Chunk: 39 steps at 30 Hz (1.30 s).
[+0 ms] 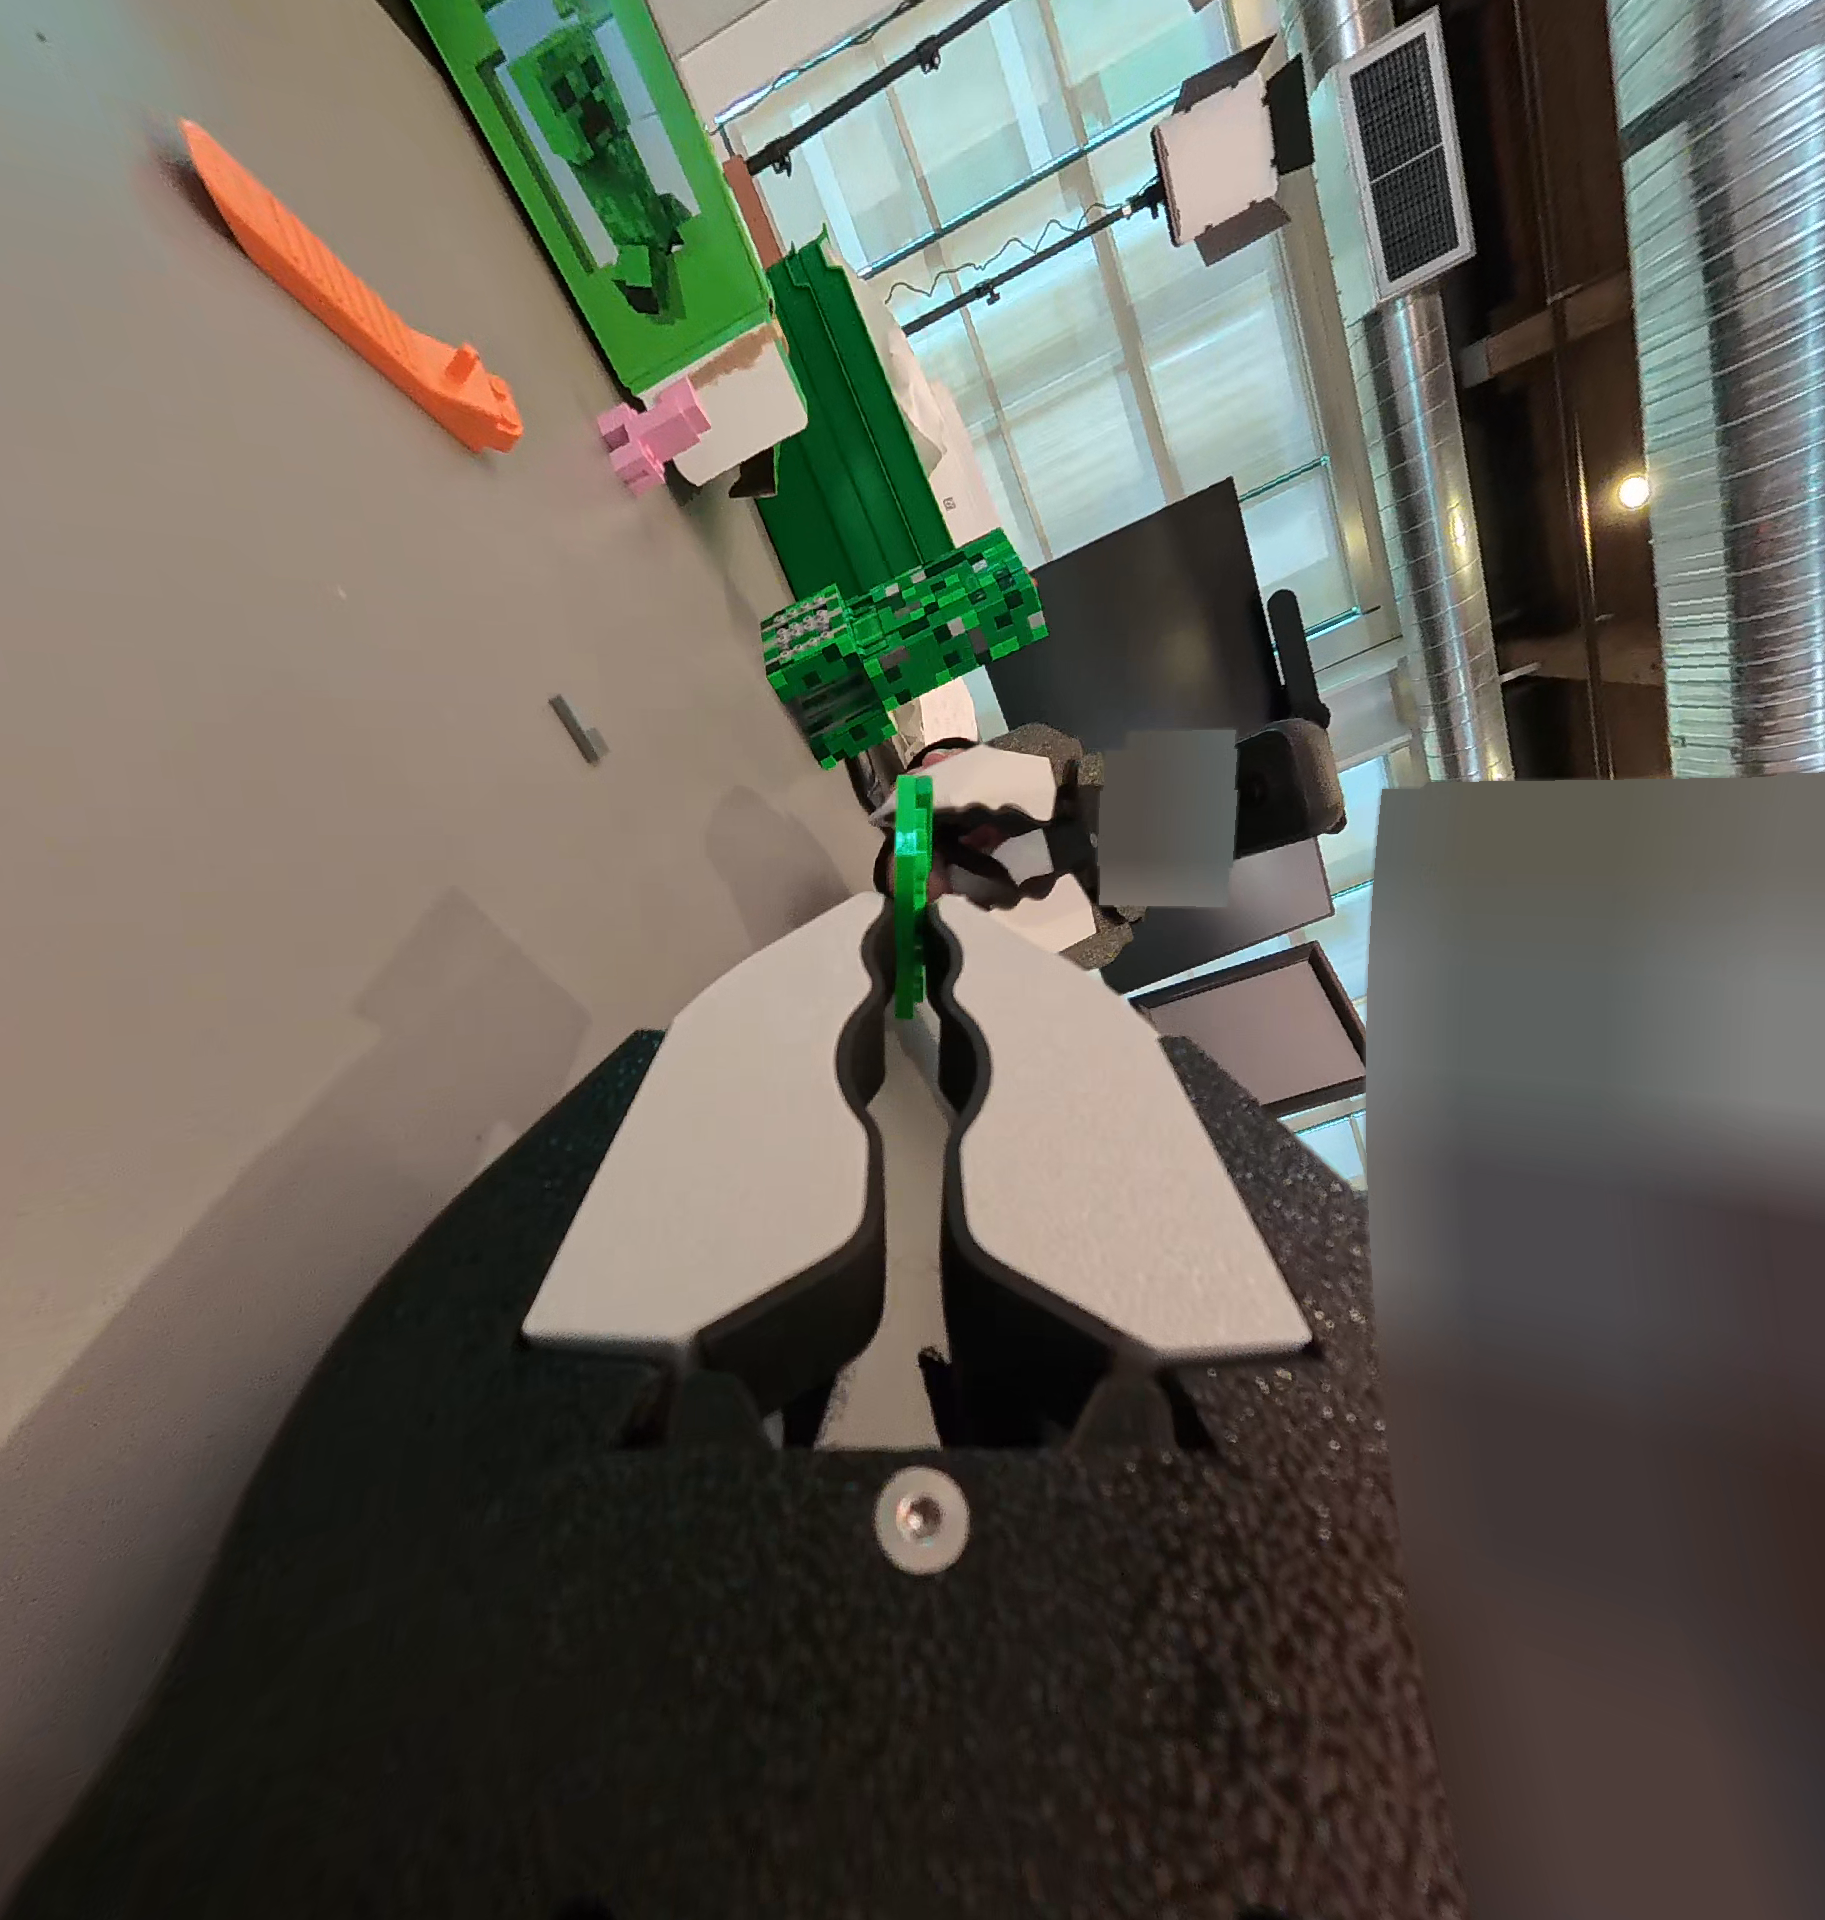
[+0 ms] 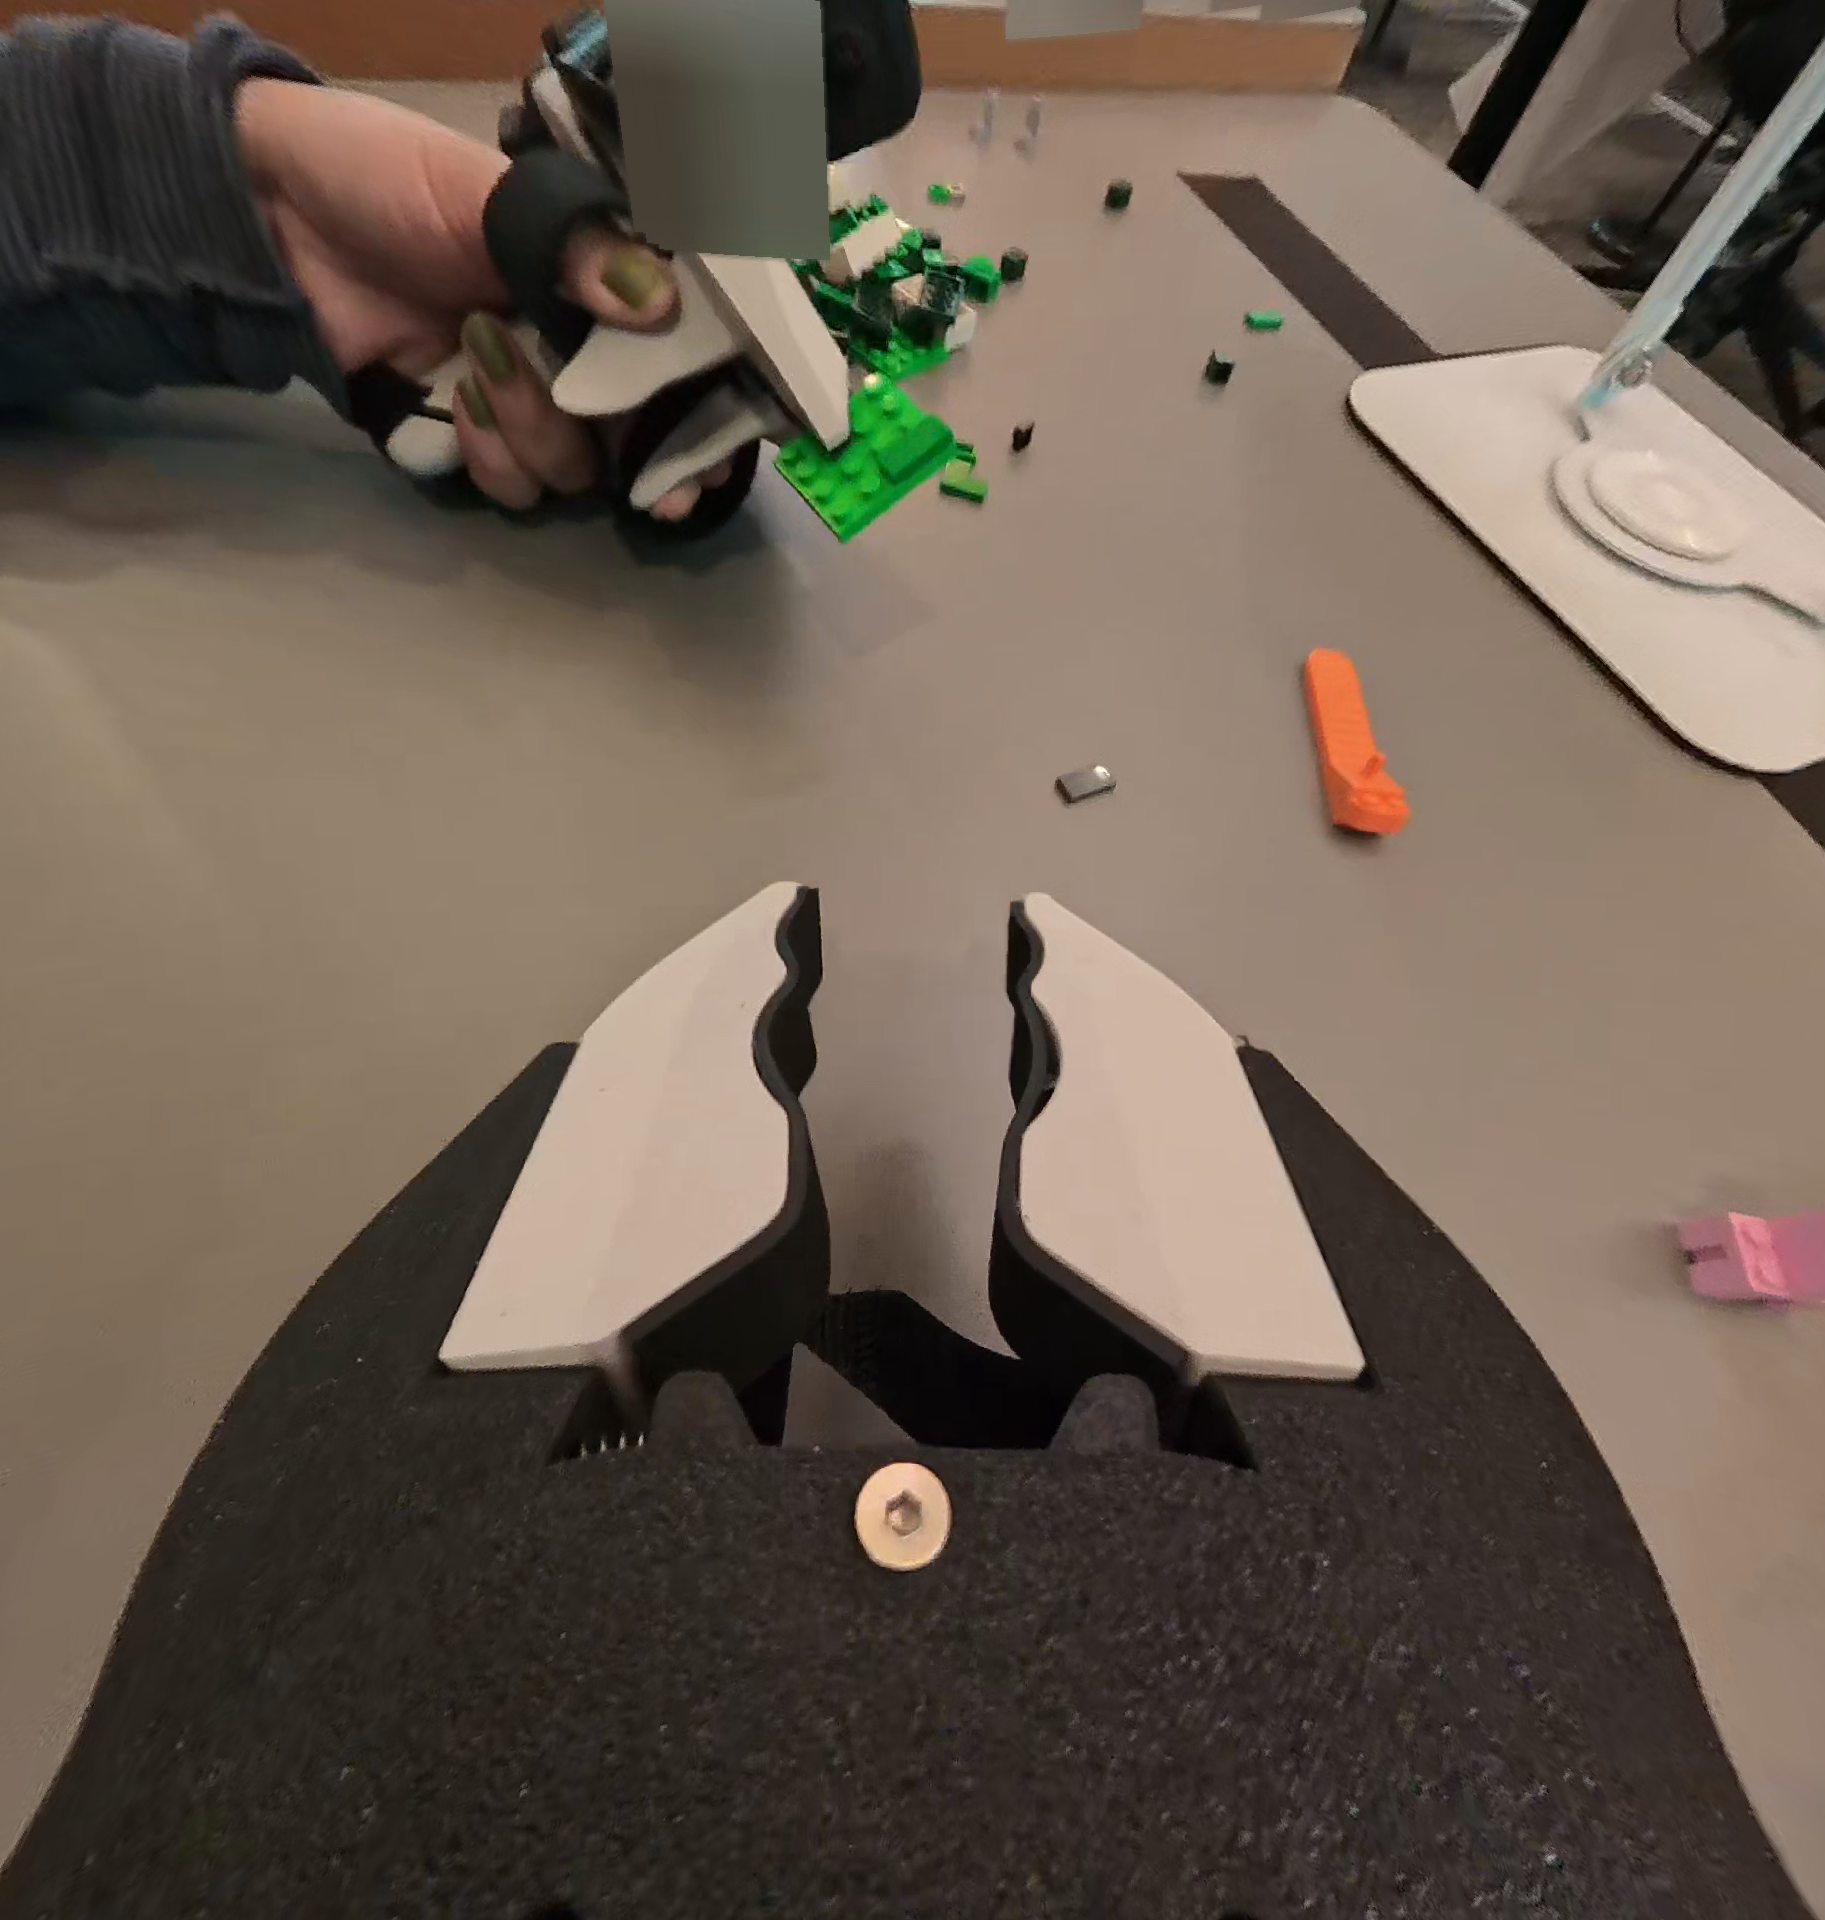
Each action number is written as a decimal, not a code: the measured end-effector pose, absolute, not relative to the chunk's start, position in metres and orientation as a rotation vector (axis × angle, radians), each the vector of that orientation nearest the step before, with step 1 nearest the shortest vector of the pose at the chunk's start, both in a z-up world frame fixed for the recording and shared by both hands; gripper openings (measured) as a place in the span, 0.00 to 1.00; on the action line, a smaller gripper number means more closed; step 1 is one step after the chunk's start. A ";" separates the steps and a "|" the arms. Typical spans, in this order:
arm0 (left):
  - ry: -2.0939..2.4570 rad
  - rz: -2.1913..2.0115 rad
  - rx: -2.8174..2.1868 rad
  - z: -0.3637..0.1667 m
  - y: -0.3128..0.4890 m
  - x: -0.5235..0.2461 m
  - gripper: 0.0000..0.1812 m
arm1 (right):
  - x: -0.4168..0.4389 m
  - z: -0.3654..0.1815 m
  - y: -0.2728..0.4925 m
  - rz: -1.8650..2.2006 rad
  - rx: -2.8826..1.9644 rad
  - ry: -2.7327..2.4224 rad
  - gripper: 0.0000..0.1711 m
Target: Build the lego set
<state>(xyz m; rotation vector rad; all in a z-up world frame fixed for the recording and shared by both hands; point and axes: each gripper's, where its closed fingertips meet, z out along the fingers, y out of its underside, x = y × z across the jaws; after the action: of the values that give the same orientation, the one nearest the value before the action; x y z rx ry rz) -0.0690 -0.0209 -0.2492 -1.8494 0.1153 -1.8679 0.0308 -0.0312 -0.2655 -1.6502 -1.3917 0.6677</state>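
While clamped edge-on, green plate (image 1: pixel 913 904) between left jaws.

1. Plate (image 2: pixel 866 457): bright green.
2. Separator (image 2: pixel 1349 743): orange.
3. Pig (image 2: pixel 1781 1270): pink.
4. Block (image 1: pixel 892 644): mottled green, grey and black squares.
5. Desk (image 2: pixel 472 748): plain grey.
6. Left gripper (image 1: pixel 913 935): white fingers, black pads.
7. Base (image 2: pixel 1510 499): white.

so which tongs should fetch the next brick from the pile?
Probably right. The right tongs are open and empty above bare table, facing the brick pile. The left tongs are shut on the green plate, so they are busy.
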 end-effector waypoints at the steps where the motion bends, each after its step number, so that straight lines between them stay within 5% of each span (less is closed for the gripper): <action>1: 0.112 -1.873 -1.846 -0.249 -0.021 -0.069 0.02 | 0.031 -0.266 -0.031 0.664 -1.655 -1.380 0.20; 19: 0.116 -1.878 -1.859 -0.251 -0.022 -0.069 0.02 | 0.030 -0.289 -0.041 0.713 -1.753 -1.383 0.16; 39: -0.089 -1.723 -1.781 -0.250 -0.002 -0.090 0.02 | -0.024 -0.312 0.040 0.473 -2.178 -1.021 0.11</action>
<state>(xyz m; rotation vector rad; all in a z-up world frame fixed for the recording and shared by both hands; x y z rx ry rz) -0.0896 -0.0020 -0.2498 -1.7813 -0.0890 -1.7227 -0.0243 0.0396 -0.3120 -2.1776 -1.0211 0.4733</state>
